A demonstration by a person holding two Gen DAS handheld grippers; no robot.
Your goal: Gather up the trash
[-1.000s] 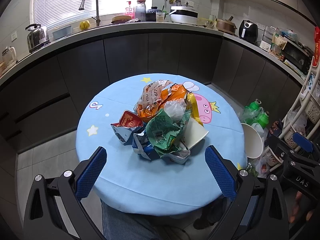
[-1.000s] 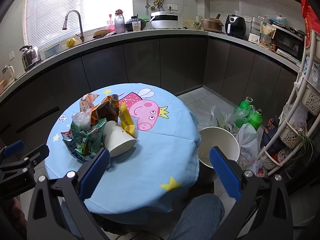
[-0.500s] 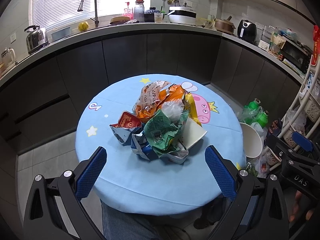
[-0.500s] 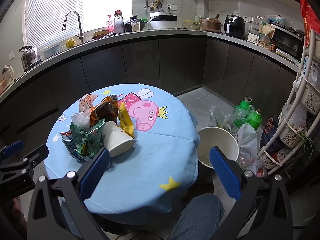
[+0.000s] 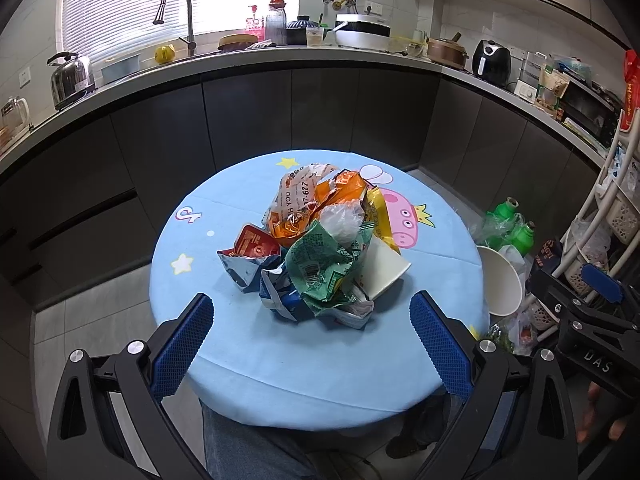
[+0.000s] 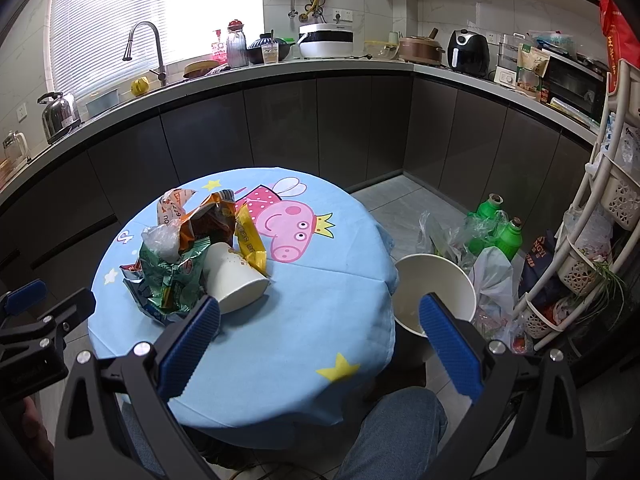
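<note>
Trash (image 5: 320,248) is heaped mid-table on the blue tablecloth (image 5: 320,360), with the white bin (image 6: 436,288) on the floor just beside the table's right edge. My left gripper (image 5: 310,344) and right gripper (image 6: 320,340) both hang spread wide, holding nothing. Worry: the wrappers overlap, so pinching one could drag others off the edge. Count-wise: one paper cup (image 6: 236,280), one clear plastic bag (image 5: 342,220), roughly six crumpled wrappers, one bin.
</note>
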